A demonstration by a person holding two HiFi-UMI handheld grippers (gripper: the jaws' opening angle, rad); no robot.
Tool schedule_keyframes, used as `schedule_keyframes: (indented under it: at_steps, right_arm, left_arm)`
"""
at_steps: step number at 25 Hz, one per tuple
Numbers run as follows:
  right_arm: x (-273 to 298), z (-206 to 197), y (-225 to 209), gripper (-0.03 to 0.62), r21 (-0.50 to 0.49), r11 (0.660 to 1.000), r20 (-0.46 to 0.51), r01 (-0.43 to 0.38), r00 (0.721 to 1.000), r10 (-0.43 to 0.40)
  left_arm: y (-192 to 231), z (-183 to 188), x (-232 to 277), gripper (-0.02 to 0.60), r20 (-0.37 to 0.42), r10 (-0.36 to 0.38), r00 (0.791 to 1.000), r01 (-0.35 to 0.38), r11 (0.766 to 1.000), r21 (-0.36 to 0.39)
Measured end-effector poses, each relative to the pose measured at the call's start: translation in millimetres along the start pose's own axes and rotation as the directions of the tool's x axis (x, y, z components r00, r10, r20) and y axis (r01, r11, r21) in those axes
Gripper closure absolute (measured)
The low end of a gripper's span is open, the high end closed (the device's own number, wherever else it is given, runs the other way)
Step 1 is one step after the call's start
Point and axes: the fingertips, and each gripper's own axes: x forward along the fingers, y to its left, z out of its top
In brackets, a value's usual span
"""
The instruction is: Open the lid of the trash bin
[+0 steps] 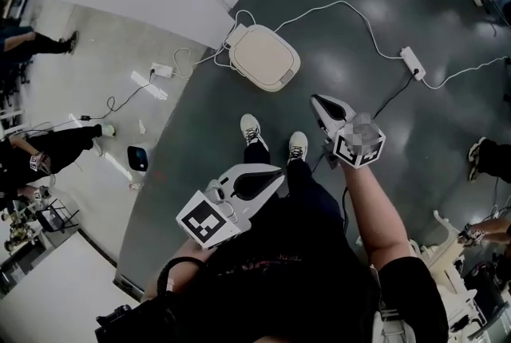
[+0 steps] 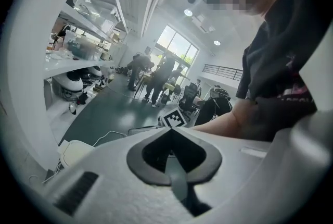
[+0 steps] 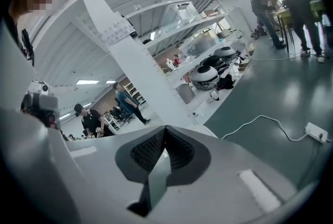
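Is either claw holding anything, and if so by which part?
Nothing is held. The left claw and right claw are both shut and empty; the cream rounded-square trash bin stands apart from both.

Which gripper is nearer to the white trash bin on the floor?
Right. In the head view the right gripper hangs lower right of the trash bin; the left gripper is farther below it.

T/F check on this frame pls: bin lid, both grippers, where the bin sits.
1. The lid of the trash bin is down. True.
2. The right gripper grips the lid. False: it is shut on nothing, apart from the bin.
3. The left gripper is open. False: its jaws are together, with nothing between them.
4. The bin stands on the dark floor. True.
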Motion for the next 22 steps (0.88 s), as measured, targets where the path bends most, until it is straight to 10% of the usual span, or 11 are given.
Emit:
schedule_keyframes:
  at_steps: [22]
  right_arm:
    - [156,-173,-152,0.473,0.306,0.912,-0.318,0.272,0.932,-0.171]
  left_arm:
    - [114,-102,24,0.58,-0.168,-0.123,0.978,0.119,0.992,-0.036]
